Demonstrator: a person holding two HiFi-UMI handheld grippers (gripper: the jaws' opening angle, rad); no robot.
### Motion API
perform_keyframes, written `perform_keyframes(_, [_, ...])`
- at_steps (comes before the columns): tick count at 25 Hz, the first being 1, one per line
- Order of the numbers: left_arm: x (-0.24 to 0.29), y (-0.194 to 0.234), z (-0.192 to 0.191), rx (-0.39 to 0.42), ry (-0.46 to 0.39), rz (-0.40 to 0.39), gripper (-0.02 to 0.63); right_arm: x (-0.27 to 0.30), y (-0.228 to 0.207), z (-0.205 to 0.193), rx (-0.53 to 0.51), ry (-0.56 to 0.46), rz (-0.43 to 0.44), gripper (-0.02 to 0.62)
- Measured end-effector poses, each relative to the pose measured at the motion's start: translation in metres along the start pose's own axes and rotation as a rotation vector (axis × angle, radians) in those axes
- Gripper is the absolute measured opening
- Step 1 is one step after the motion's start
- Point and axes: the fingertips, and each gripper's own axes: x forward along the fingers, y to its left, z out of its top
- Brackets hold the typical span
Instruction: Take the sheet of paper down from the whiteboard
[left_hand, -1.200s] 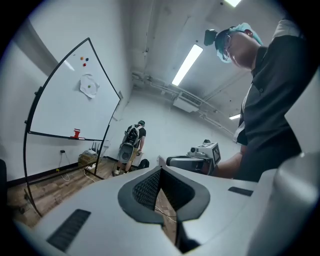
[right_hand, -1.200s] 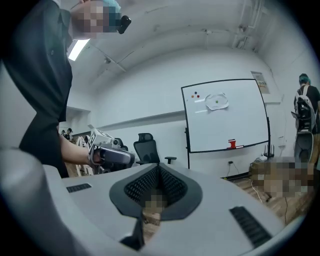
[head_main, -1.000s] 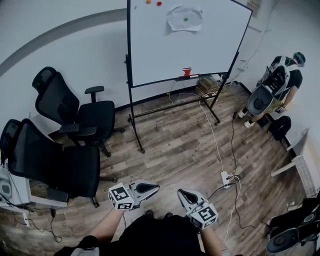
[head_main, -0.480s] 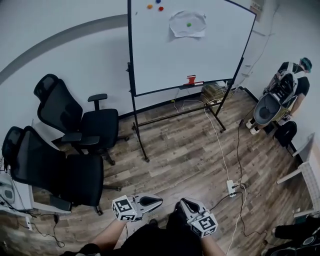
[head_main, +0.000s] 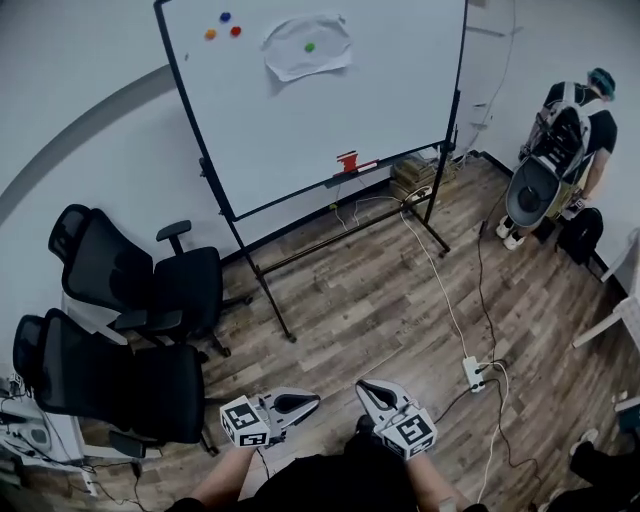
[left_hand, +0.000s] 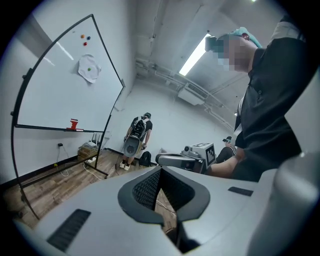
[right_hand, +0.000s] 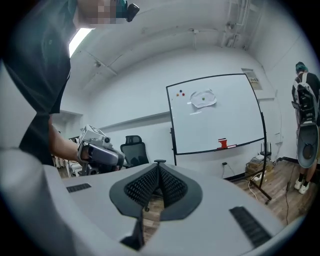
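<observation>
Ahead: you face the whiteboard (head_main: 330, 110) on its black-framed stand, far across the room and well apart from both grippers.
Open room: bare wood-plank floor (head_main: 380, 300) runs from your feet to the stand's legs, widest straight ahead.
Left edge: two black office chairs (head_main: 150, 290) with mesh backs stand near left, by the white wall.
Right edge: a white power strip (head_main: 472, 372) lies near right, with thin cables trailing from it across the planks toward the board.
Far right: a person (head_main: 560, 140) stands with their back to you, just past the board's right leg.
Board: smooth white face in a thin black frame, with a tray along the lower edge that carries a small red object (head_main: 348, 161).
Sheet of paper: the sheet of paper (head_main: 295, 55) hangs high on the board, close under the top edge, right of three small coloured magnets (head_main: 223, 25).
Texture: white and crumpled, with an uneven, rounded outline and lifted corners.
Fixing: one green magnet (head_main: 310, 46) sits at about its middle.
Long axis: it is wider than tall, and its length runs along the board's top edge, left to right.
Left gripper: your left gripper (head_main: 314, 400) is low and near, pointing toward the right one, jaws closed together with nothing between them.
Right gripper: your right gripper (head_main: 361, 386) is beside it, jaws likewise pressed together and empty, with the board in its line of sight.
</observation>
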Motion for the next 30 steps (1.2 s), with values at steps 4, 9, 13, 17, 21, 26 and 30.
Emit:
perform_keyframes(4, [0.058, 0.027, 0.032, 0.013, 0.005, 0.011, 0.011, -0.013, -0.063, 0.023, -0.027, -0.034, 0.004, 0.023])
perform_keyframes(9, [0.110, 0.041, 0.076, 0.060, -0.001, 0.067, 0.011, -0.029, -0.126, 0.035, 0.015, -0.033, 0.020, 0.023])
perform_keyframes(13, [0.109, 0.062, 0.081, 0.068, 0.011, 0.133, 0.011, -0.002, -0.151, 0.038, 0.031, -0.021, 0.060, 0.023])
perform_keyframes(17, [0.099, 0.089, 0.074, 0.014, -0.001, 0.200, 0.011, 0.034, -0.148, 0.049, 0.041, -0.049, 0.139, 0.023])
perform_keyframes(21, [0.105, 0.121, 0.085, -0.001, -0.039, 0.208, 0.011, 0.063, -0.153, 0.045, 0.017, -0.020, 0.202, 0.023])
perform_keyframes(26, [0.113, 0.175, 0.082, -0.048, -0.100, 0.166, 0.011, 0.089, -0.184, 0.034, 0.021, 0.046, 0.158, 0.023])
perform_keyframes(30, [0.151, 0.226, 0.109, -0.029, -0.154, 0.103, 0.011, 0.115, -0.240, 0.045, -0.042, 0.103, 0.127, 0.023])
